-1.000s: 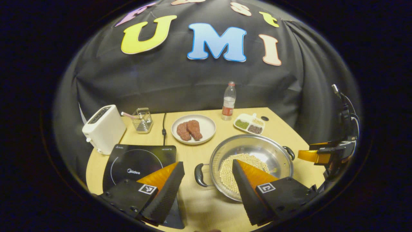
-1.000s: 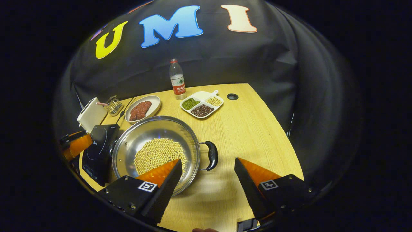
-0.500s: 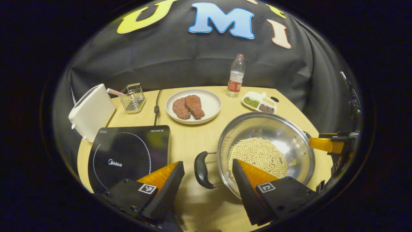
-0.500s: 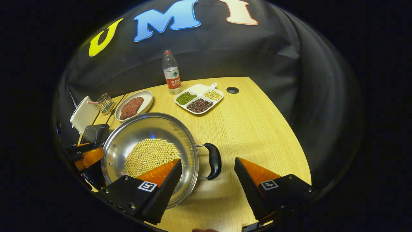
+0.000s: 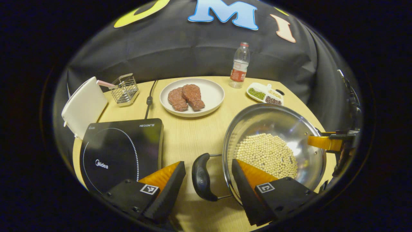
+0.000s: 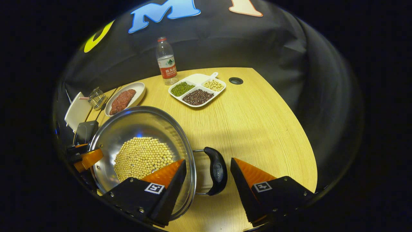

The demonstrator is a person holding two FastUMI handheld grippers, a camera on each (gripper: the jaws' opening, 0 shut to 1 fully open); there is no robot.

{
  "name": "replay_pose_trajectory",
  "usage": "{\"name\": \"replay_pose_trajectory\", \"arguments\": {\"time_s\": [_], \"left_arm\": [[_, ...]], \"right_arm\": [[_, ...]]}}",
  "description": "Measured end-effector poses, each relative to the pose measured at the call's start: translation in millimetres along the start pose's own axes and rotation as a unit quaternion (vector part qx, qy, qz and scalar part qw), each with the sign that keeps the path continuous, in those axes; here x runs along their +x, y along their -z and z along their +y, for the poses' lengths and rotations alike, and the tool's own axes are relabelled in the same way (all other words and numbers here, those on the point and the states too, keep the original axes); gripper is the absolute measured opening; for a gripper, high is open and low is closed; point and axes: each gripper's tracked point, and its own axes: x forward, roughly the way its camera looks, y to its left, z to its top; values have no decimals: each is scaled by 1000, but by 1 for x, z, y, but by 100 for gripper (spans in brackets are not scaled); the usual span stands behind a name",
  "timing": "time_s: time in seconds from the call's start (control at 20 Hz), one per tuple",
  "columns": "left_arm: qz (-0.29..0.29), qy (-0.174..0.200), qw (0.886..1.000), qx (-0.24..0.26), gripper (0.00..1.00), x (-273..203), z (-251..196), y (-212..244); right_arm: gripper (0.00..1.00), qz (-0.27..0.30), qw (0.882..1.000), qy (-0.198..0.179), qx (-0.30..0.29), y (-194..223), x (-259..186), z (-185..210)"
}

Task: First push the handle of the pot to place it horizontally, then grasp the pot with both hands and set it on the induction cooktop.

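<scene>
Left gripper view: the open left claw (image 5: 208, 180) straddles one black handle (image 5: 200, 177) of the round steel pot (image 5: 273, 129) of soybeans at lower right, beside the black induction cooktop (image 5: 120, 148) on the wooden table (image 5: 190, 135). Right gripper view: the open right claw (image 6: 206, 175) straddles the opposite handle (image 6: 217, 170).

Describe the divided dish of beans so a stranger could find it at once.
Start at the wooden table and go to its far edge, beside the upright water bottle. The divided dish lies there: a white tray with three compartments of green, dark and pale beans, unlike the round plate of meat.
</scene>
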Motion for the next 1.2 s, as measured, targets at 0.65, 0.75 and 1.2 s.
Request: {"name": "replay_pose_trajectory", "arguments": {"time_s": [0.65, 0.75, 1.2], "left_arm": [[21, 11, 1000, 4, 58, 6, -4, -4], [16, 11, 1000, 9, 58, 0, -2, -7], [12, 18, 1000, 3, 62, -49, 7, -22]], "right_arm": [[58, 24, 999, -28, -7, 3, 0, 7], [58, 23, 999, -29, 0, 2, -6, 9], [58, 15, 1000, -19, -5, -10, -60, 24]]}}
